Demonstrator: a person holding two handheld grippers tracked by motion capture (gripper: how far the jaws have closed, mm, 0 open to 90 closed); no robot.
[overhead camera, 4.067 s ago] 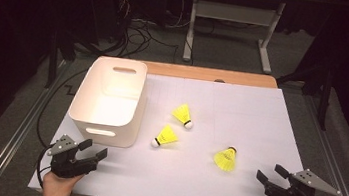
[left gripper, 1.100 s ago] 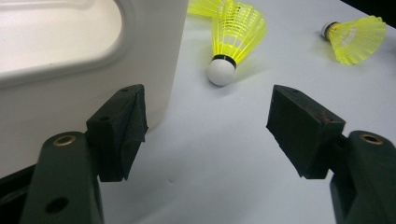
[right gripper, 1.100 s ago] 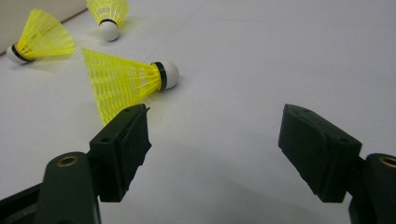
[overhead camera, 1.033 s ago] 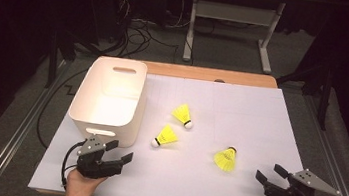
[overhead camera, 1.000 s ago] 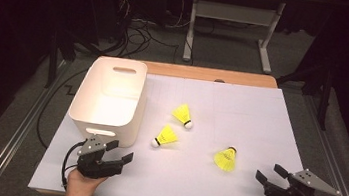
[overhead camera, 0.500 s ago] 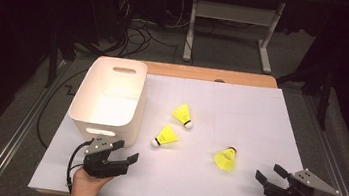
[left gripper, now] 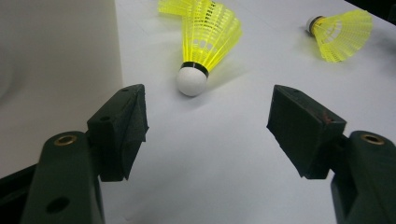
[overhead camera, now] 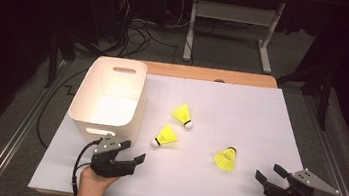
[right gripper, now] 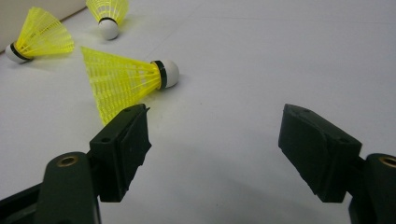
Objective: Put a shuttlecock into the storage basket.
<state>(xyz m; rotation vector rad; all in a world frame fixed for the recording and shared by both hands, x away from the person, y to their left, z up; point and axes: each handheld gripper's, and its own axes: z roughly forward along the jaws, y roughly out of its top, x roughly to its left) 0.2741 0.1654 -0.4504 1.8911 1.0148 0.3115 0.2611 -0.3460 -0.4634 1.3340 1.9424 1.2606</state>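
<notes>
Three yellow shuttlecocks with white cork tips lie on the white table sheet (overhead camera: 240, 116): one at centre (overhead camera: 182, 114), one nearer the bin (overhead camera: 165, 136), one to the right (overhead camera: 225, 158). My left gripper (overhead camera: 131, 152) is open just in front of the white bin (overhead camera: 93, 127), jaws pointing right toward the nearer shuttlecock. In the left gripper view that shuttlecock (left gripper: 208, 37) lies cork-first a short way beyond the open left gripper (left gripper: 208, 112). My right gripper (overhead camera: 268, 172) is open at the front right. In the right gripper view the open right gripper (right gripper: 215, 121) is empty, and the right shuttlecock (right gripper: 121, 79) lies ahead to its left.
The bin's side wall (left gripper: 56, 60) stands close on the left of the left gripper view. A wooden table edge (overhead camera: 205, 74) runs along the back. Metal rails (overhead camera: 22, 129) flank the table, and cables and desk legs (overhead camera: 267, 44) are on the floor behind.
My left gripper has moved right and slightly forward from the front left corner, toward the shuttlecock near the bin. The right gripper and the shuttlecocks have stayed put.
</notes>
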